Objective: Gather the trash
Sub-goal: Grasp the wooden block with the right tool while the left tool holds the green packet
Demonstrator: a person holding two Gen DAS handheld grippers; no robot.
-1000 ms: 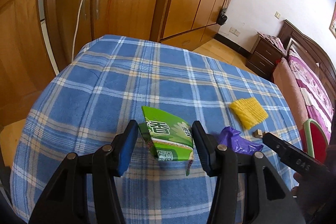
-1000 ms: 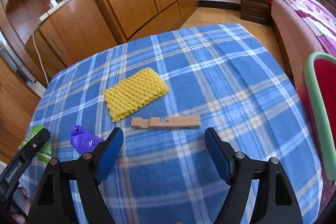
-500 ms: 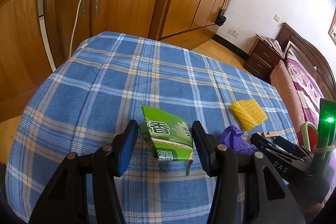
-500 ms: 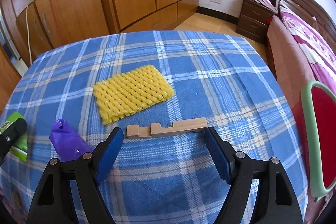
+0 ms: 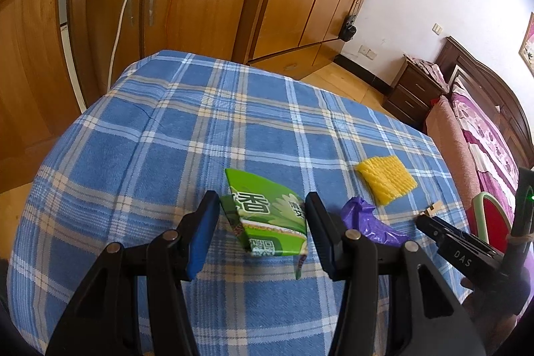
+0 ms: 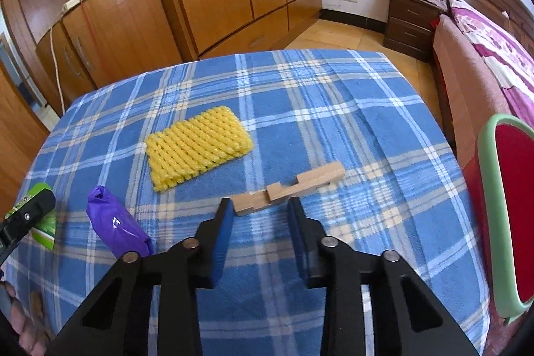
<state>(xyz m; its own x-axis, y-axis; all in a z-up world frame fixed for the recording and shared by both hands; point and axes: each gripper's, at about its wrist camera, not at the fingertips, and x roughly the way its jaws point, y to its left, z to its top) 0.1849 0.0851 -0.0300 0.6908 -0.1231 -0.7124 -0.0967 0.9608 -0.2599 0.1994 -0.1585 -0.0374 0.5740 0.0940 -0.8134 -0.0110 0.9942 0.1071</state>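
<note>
Blue-plaid cloth covers the bench [image 6: 333,89]; four bits of trash lie on it. Left gripper [image 5: 262,219] brackets the crumpled green foil wrapper [image 5: 267,216], jaws fairly wide w/ a gap each side, not clamped yet. Right gripper [image 6: 260,216] sits half-closed around the near end of the notched pale wooden strip [image 6: 290,189], pads close to it but contact unclear. Yellow foam mesh sleeve [image 6: 197,152] & crumpled purple plastic bag [image 6: 116,222] lie between the two, untouched. Red bin w/ green rim [image 6: 494,216] sits off the bench's right edge. Tip: the strip lies skewed, so square the pads across it before squeezing; pinch the wrapper mid-body, not the loose flap.
</note>
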